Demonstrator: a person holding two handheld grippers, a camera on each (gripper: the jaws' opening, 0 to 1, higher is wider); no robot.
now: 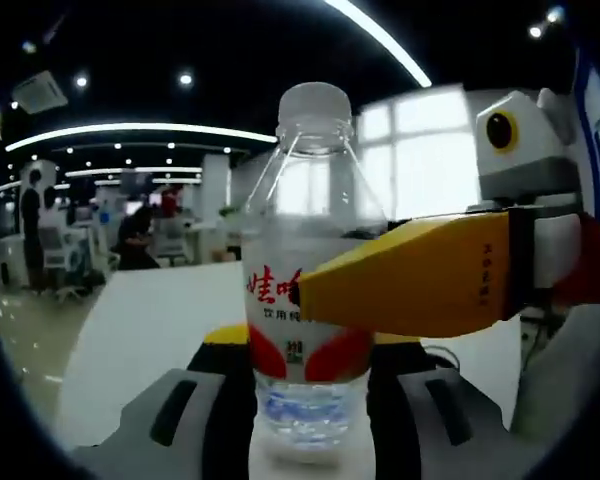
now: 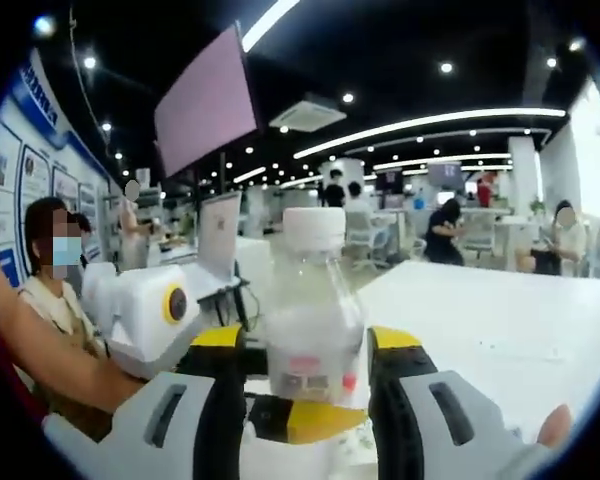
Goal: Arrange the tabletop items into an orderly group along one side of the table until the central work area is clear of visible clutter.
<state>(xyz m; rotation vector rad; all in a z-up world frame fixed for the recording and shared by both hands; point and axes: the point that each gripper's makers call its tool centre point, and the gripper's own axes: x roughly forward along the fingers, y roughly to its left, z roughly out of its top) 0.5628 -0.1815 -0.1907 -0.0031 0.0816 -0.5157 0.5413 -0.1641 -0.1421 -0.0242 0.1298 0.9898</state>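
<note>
Left gripper view: the left gripper (image 1: 305, 395) sits low in frame, its grey jaws with yellow-black tips standing either side of a clear plastic water bottle (image 1: 308, 270). Jaws look pressed against the bottle's lower body, so it is clamped on the bottle. The bottle is upright, white cap on, red-and-white label with red characters, a little water at the base. The right gripper (image 1: 310, 290) comes in from the right as a yellow jaw laid across the label front, tip touching or just in front of the bottle; whether it is spread or closed cannot be told from here. The bottle stands at the near end of a white table (image 1: 150, 320), whose bare top stretches away behind it.

Right gripper view: the right gripper's (image 2: 305, 395) own two jaws flank the same bottle (image 2: 313, 320), cap up, label low. The gaps between jaws and bottle are hard to read, so I cannot tell whether it grips. A yellow jaw of the left gripper (image 2: 305, 420) lies across the bottom between them. A fingertip (image 2: 555, 425) shows at lower right. The white table (image 2: 500, 320) runs off to the right.

Farther back: a seated person in a mask (image 2: 55, 290) at left, a laptop (image 2: 220, 235) behind the bottle, an office with ceiling strip lights (image 2: 430, 125) and people at desks.
</note>
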